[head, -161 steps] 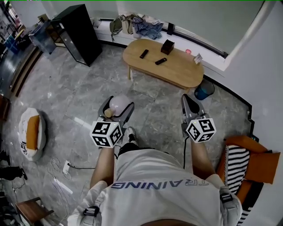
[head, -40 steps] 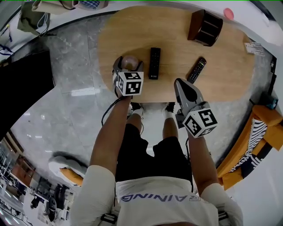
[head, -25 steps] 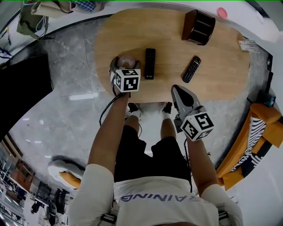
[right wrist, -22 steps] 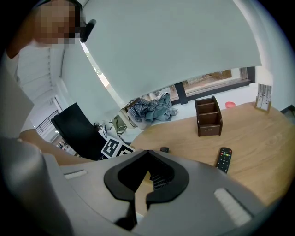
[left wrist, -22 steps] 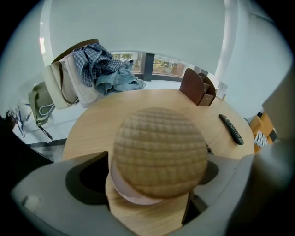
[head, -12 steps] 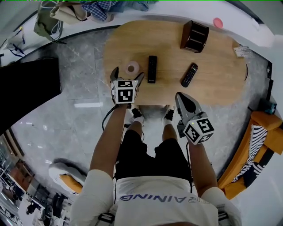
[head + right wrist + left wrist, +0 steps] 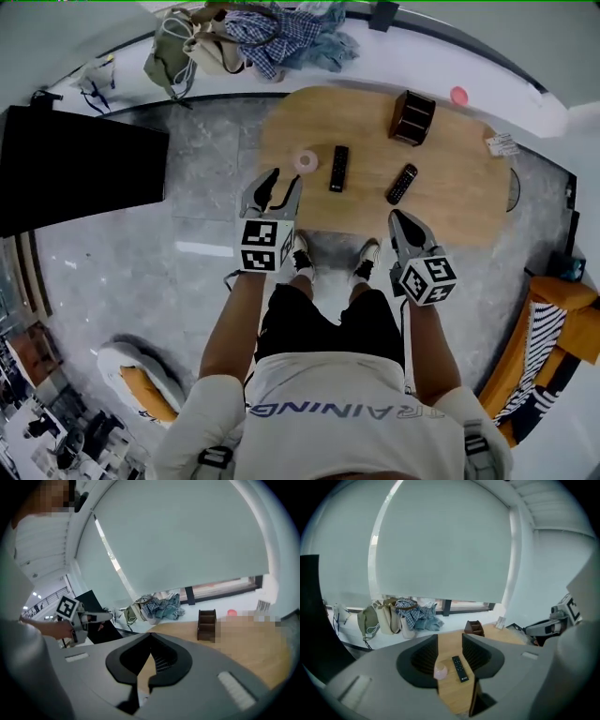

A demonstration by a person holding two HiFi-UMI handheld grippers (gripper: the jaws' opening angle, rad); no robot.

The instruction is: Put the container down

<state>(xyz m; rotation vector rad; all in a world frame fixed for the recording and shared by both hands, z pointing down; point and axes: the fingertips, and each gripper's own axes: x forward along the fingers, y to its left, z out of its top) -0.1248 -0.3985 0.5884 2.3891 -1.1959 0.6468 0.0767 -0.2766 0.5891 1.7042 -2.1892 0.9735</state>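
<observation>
The container (image 7: 306, 161), a small round pale-pink tub, stands on the near left part of the oval wooden table (image 7: 450, 202). In the left gripper view the container (image 7: 440, 671) shows far off through the gap of the jaws. My left gripper (image 7: 280, 185) hovers off the table's near edge, short of the container and apart from it. Its jaws are closing with a gap still showing and nothing between them (image 7: 450, 641). My right gripper (image 7: 405, 225) is shut and empty at the table's near edge, its jaw tips meeting (image 7: 151, 637).
Two black remotes (image 7: 338, 169) (image 7: 402, 183) lie on the table, with a brown organizer box (image 7: 412, 116) behind them. Clothes and bags (image 7: 253, 37) are heaped on the window ledge. A black cabinet (image 7: 75, 169) stands at left and an orange chair (image 7: 562, 328) at right.
The left gripper has let go of the container, pulled back off the table toward the person, and its jaws have narrowed. The container stays on the table. The right gripper hardly moved.
</observation>
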